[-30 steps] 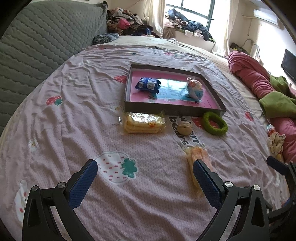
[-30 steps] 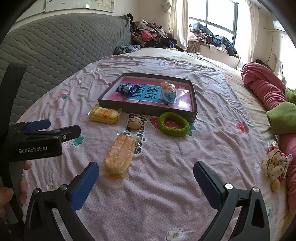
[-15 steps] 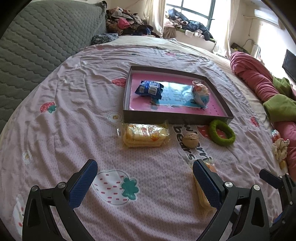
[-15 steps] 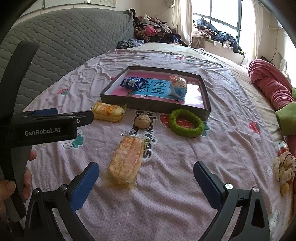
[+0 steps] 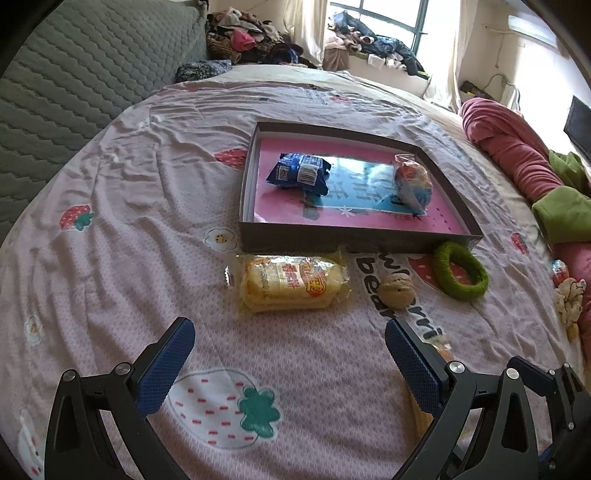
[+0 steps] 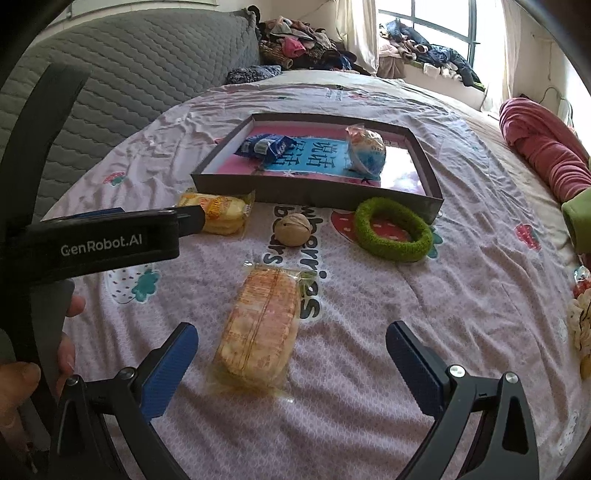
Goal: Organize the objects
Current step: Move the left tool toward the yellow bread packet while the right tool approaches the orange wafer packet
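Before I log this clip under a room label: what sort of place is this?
A bedroom, most likely. The work surface is a bed with a strawberry-print sheet against a quilted grey headboard. Clothes are heaped by the window, and a rolled pink blanket lies along one side.

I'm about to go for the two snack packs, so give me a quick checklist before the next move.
1. Left gripper open, holding nothing: ok.
2. Right gripper open, holding nothing: ok.
3. Yellow snack pack ahead of the left gripper, nothing lying on it: ok.
4. Orange snack pack lies between the right gripper's fingers, not yet touched: ok.
5. Free floor in the tray between the blue packet and round bag: ok.
6. Grippers far enough apart to close safely: cannot tell.
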